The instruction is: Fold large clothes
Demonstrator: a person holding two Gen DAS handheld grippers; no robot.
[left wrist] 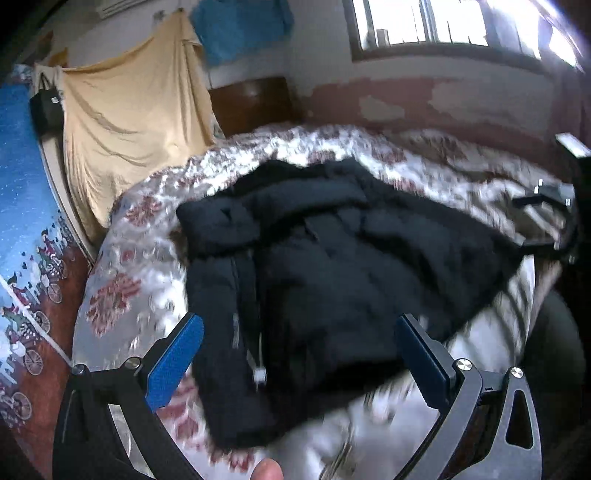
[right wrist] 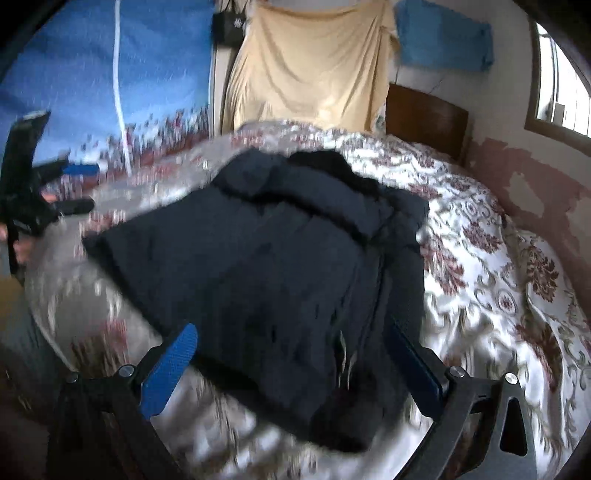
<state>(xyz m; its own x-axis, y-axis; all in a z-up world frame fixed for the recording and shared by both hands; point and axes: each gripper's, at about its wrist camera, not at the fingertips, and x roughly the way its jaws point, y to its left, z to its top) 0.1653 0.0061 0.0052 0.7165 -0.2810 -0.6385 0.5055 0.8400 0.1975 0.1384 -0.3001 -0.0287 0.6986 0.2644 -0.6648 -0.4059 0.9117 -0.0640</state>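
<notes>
A large dark navy padded jacket lies folded into a thick bundle on the bed; it also shows in the right wrist view. A zipper pull hangs at its near edge. My left gripper is open and empty, held above the jacket's near edge. My right gripper is open and empty, held above the jacket's near side. The right gripper also shows in the left wrist view at the far right, and the left gripper in the right wrist view at the far left.
The bed has a white quilt with red floral print, also seen in the right wrist view. A beige sheet hangs on the wall behind, beside a wooden headboard and a blue patterned curtain. A window is at the right.
</notes>
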